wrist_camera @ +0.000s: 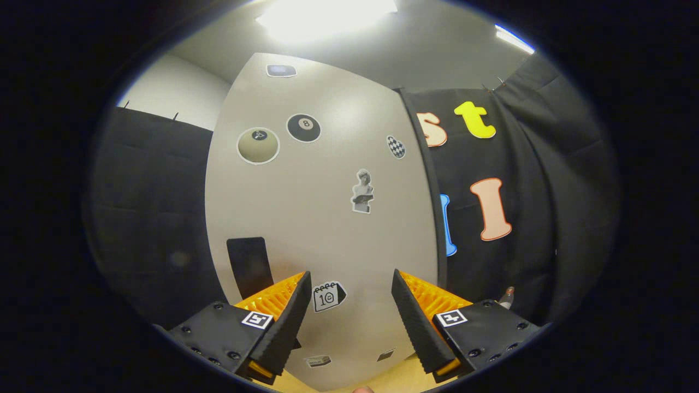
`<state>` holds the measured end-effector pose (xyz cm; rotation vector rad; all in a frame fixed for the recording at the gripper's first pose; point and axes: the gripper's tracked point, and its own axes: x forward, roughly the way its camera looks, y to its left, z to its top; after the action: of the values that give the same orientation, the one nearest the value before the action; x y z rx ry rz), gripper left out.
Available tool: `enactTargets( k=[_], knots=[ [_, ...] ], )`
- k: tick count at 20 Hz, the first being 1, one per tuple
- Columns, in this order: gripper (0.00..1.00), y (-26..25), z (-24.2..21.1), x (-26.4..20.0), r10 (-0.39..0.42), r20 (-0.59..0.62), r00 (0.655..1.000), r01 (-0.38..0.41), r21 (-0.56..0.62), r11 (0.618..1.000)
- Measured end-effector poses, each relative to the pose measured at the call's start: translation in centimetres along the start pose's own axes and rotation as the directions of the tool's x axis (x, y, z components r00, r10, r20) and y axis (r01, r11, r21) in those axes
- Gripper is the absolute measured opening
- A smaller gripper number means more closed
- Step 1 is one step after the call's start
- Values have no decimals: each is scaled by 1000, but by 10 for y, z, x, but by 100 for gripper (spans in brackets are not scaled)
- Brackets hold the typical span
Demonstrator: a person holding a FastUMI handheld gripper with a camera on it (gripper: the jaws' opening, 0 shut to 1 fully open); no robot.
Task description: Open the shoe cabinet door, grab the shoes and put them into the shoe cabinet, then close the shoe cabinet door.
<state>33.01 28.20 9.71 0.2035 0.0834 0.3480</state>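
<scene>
The shoe cabinet door (322,218) is a pale grey panel with several stickers on it, standing right in front of me. A dark rectangular handle (249,266) sits low on the door, just above and beyond my left finger. My gripper (349,284) is open, its two fingers spread wide and held close to the door's lower part. Nothing lies between the fingers; a small calendar sticker (328,297) shows on the door in the gap.
Black cloth walls (147,218) flank the cabinet on both sides. A strip of light wooden surface (393,379) shows under the fingers. A small metal-tipped object (507,296) pokes up behind the right finger. A bright ceiling lamp (327,13) hangs above.
</scene>
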Motion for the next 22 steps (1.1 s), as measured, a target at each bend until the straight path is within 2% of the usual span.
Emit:
enactTargets(
  k=[3,10,22],
  knots=[
    [95,23,-4,24,24,-20,1000,-23,10,1000],
    [96,0,-4,-14,-29,-36,999,29,6,1000],
    [96,-70,-14,-133,-161,-47,986,156,-88,984]
  ],
)
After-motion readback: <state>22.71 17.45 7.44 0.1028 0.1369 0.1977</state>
